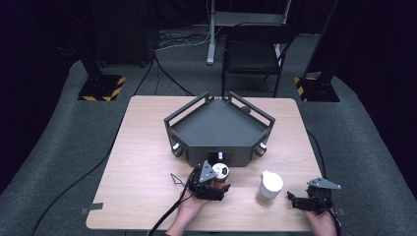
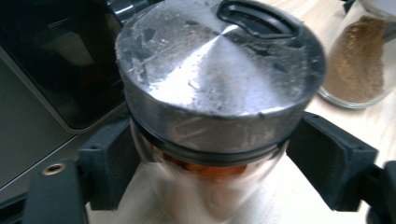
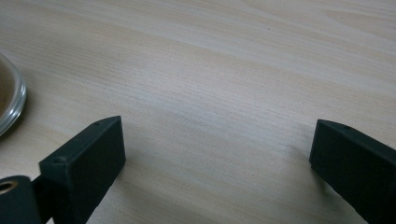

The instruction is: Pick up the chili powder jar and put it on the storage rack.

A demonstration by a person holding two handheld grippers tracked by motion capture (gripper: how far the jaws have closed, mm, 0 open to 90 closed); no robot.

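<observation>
A glass spice jar point(image 2: 219, 93) with a brushed metal lid and orange-red powder inside stands on the wooden table point(image 1: 142, 162), just in front of the black angular stand point(image 1: 219, 128). My left gripper point(image 2: 208, 158) is shut on it, one black pad against each side of the glass below the lid. In the high view the same jar point(image 1: 222, 172) sits at the tip of the left gripper point(image 1: 212, 181). To the right stands a second jar point(image 1: 269, 188) with a white lid and brown powder. Beside that, my right gripper point(image 1: 293, 198) is open; its jaws point(image 3: 217, 149) are wide apart over bare wood.
The brown-powder jar point(image 2: 359, 60) stands just beyond the held jar, and its glass base point(image 3: 9, 100) sits left of my right jaws. A thin wire shape point(image 1: 175, 178) lies left of the left gripper. Behind the table are a folding chair point(image 1: 253, 54) and striped stand bases point(image 1: 101, 88).
</observation>
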